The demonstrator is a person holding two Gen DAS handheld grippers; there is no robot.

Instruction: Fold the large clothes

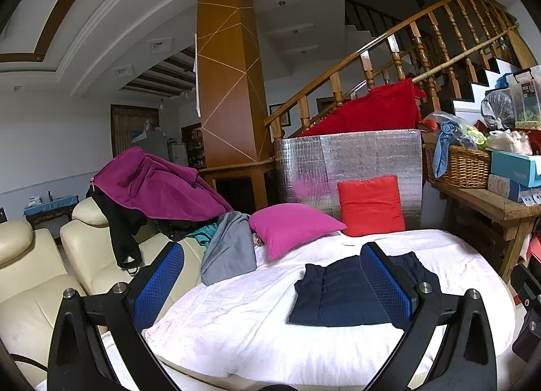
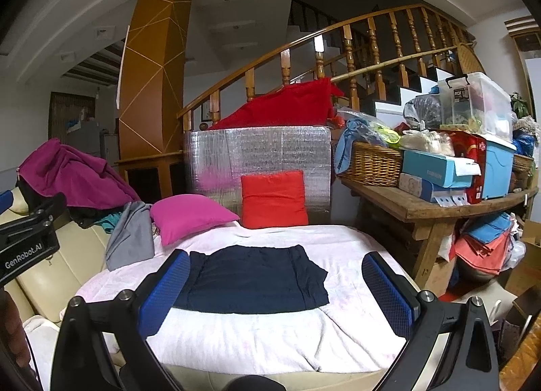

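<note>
A navy garment (image 2: pixel 252 281) lies folded flat in a rectangle on the pale pink sheet (image 2: pixel 270 340); in the left wrist view the navy garment (image 1: pixel 334 293) sits right of centre, partly behind a blue pad. My left gripper (image 1: pixel 274 284) hovers open above the sheet's near left side, holding nothing. My right gripper (image 2: pixel 275 289) is open too, raised in front of the garment with its blue pads to either side and nothing between them. The left gripper's body (image 2: pixel 27 242) shows at the left edge of the right wrist view.
A grey garment (image 1: pixel 230 249) hangs over the cream sofa (image 1: pixel 37 276), with a magenta and black clothes pile (image 1: pixel 152 188) behind. A magenta pillow (image 1: pixel 290 227) and a red pillow (image 1: pixel 370 205) lean against a silver board (image 1: pixel 348 161). A cluttered wooden bench (image 2: pixel 436 208) stands right.
</note>
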